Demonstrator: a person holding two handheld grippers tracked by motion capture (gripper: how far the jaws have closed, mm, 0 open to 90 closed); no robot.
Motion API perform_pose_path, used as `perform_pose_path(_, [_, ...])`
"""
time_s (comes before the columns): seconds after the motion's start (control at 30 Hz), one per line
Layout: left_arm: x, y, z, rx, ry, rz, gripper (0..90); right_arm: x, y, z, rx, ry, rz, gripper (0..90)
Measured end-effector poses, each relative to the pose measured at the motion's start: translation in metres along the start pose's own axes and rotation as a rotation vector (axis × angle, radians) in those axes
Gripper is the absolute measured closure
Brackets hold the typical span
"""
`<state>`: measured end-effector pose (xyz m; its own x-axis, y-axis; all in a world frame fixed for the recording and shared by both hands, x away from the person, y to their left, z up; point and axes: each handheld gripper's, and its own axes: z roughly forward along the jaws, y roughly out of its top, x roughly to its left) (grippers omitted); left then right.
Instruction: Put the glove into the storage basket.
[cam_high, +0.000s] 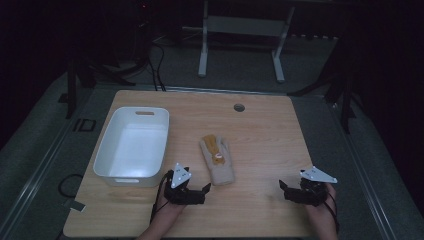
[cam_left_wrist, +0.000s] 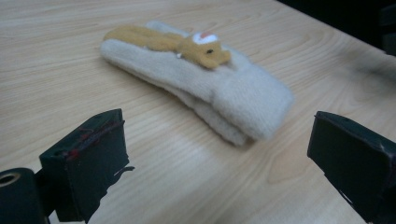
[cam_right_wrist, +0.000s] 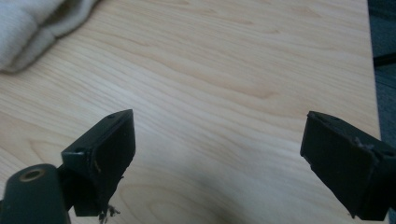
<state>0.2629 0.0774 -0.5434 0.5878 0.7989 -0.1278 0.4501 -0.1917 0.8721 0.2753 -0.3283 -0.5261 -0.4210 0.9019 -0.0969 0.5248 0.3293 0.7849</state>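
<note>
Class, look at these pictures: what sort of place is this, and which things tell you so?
Probably a lab or recording room, not a home: a bare wooden table in a dark room, cables on the floor, and a hand-held claw in each hand.

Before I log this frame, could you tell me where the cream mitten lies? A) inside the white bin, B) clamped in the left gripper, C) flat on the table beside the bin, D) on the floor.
C: the mitten lies flat on the table, right of the white bin, ahead of the open left gripper.

No legible text, label, brand, number or sign on any surface here
</note>
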Motion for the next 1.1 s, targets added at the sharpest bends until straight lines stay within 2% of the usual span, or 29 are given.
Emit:
perform_pose_path(0.27, [0.000, 0.029, 0.029, 0.054, 0.025, -0.016, 4.9, -0.002, -0.012, -0.005, -0.001, -0.018, 0.007, 10.1])
perform_pose_path(0.33, [0.001, 0.036, 0.037, 0.053, 0.014, -0.042, 4.9, -0.003, -0.013, -0.007, -0.003, -0.017, 0.009, 10.1])
perform_pose_path(0.43, [0.001, 0.045, 0.050, 0.063, 0.021, -0.059, 4.9, -0.003, -0.014, -0.007, -0.002, -0.020, 0.010, 10.2])
perform_pose_path(0.5, [0.000, 0.049, 0.061, 0.083, 0.039, -0.045, 4.9, -0.004, -0.014, -0.007, -0.004, -0.023, 0.013, 10.2])
perform_pose_path(0.7, [-0.002, 0.057, 0.085, 0.140, 0.045, -0.047, 4.9, -0.005, -0.017, -0.007, -0.004, -0.026, 0.014, 10.1])
perform_pose_path(0.77, [-0.002, 0.060, 0.094, 0.172, 0.058, -0.032, 4.9, -0.005, -0.017, -0.007, -0.001, -0.027, 0.013, 10.1])
perform_pose_path(0.8, [-0.001, 0.062, 0.098, 0.186, 0.050, -0.035, 4.9, -0.004, -0.018, -0.007, 0.000, -0.029, 0.013, 10.1])
perform_pose_path(0.87, [-0.001, 0.063, 0.106, 0.223, 0.067, -0.034, 5.0, -0.004, -0.018, -0.006, 0.001, -0.033, 0.006, 10.2])
perform_pose_path(0.97, [-0.002, 0.063, 0.113, 0.258, 0.077, -0.014, 6.0, -0.003, -0.019, -0.006, 0.005, -0.037, 0.006, 10.2])
perform_pose_path(1.07, [-0.006, 0.063, 0.115, 0.276, 0.105, 0.030, 8.8, -0.003, -0.019, -0.005, 0.008, -0.038, 0.002, 10.2])
perform_pose_path(1.1, [-0.009, 0.064, 0.116, 0.282, 0.127, 0.053, 11.3, -0.002, -0.019, -0.005, 0.008, -0.038, 0.001, 10.2])
